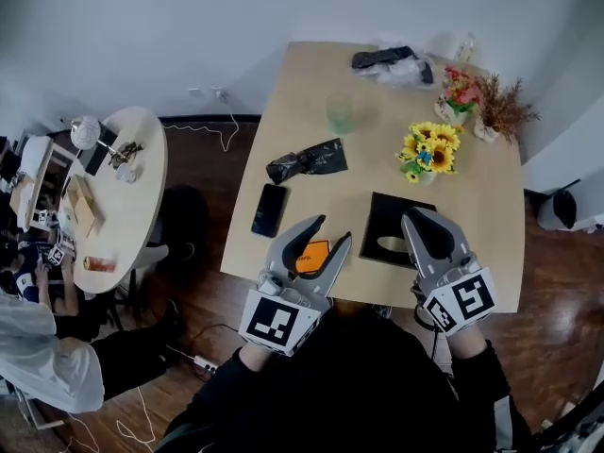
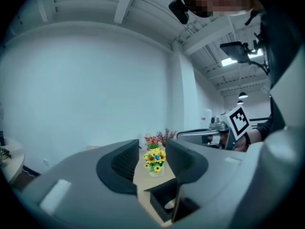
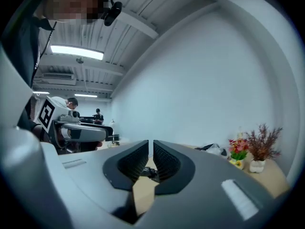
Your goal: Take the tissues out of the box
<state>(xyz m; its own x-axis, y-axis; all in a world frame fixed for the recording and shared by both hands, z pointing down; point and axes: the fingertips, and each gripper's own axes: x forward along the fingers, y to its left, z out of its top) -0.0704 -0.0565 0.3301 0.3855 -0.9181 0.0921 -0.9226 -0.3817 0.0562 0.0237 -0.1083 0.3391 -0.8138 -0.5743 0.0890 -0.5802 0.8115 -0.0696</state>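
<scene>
Left tool (image 1: 330, 230) gapes, empty; right tool (image 1: 416, 218) (jaws nearly together, gripping nothing) hovers over the black tissue box (image 1: 381, 217) on the worktop (image 1: 302, 102).

Black square tissue box (image 1: 382, 217) sits on pale wooden bench (image 1: 311, 92) at my edge; black slab phone (image 1: 269, 209) left, sunflower pot (image 1: 429, 151) behind it.

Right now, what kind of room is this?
Probably an office or workroom, not a home. A wooden table holds sunflowers, a person is beside a cluttered round table, and strip lights run along a bare-beamed ceiling.
</scene>
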